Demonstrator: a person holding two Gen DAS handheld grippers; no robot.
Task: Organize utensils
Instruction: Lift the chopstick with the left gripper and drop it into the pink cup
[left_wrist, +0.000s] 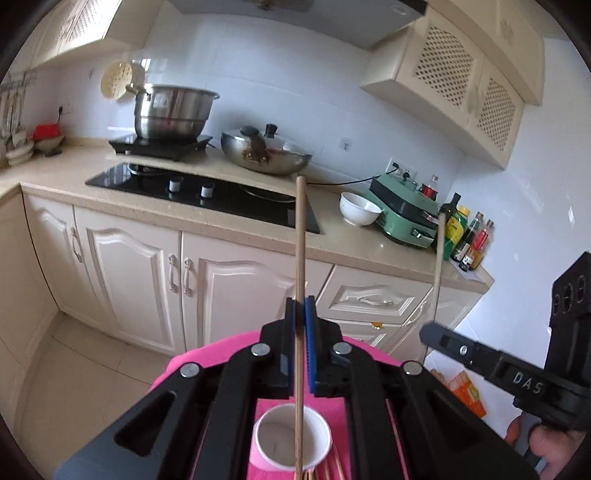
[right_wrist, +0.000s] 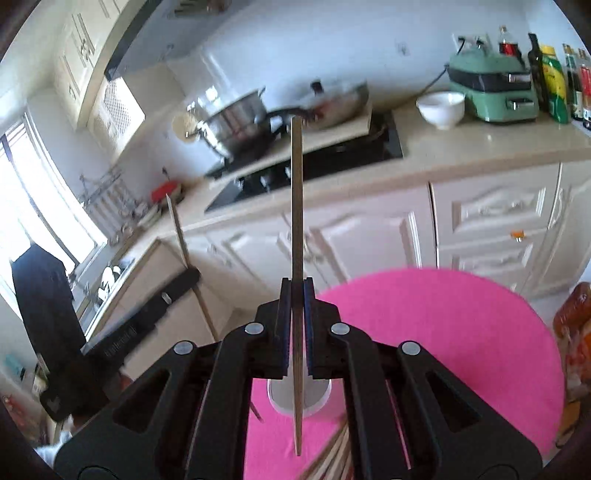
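Left wrist view first: your left hand-held gripper is closed tight on one chopstick, which runs up past the blue pads toward the stove and down behind them over the white cup. The lower end reaches the near rim of the cup in this view, but whether it is inside or only in front of it, you cannot tell from here. The cup stands on the pink bench, with a loose bundle of chopsticks lying just beside it (only their ends show).

To seat this one well, I'd bring the lower tip squarely over the cup mouth, keep the stick close to upright, and lower before you let go; a slanted drop is likely to tip the light cup or bounce off its rim.

Over at the right of the same view, your right hand-held gripper holds a second chopstick.

Right wrist view confirms it: that gripper is clamped on its chopstick, lower tip hanging past the cup over the bench. Draw that tip back over the opening, and go one hand at a time (both sticks aim at one small cup) so they don't cross.
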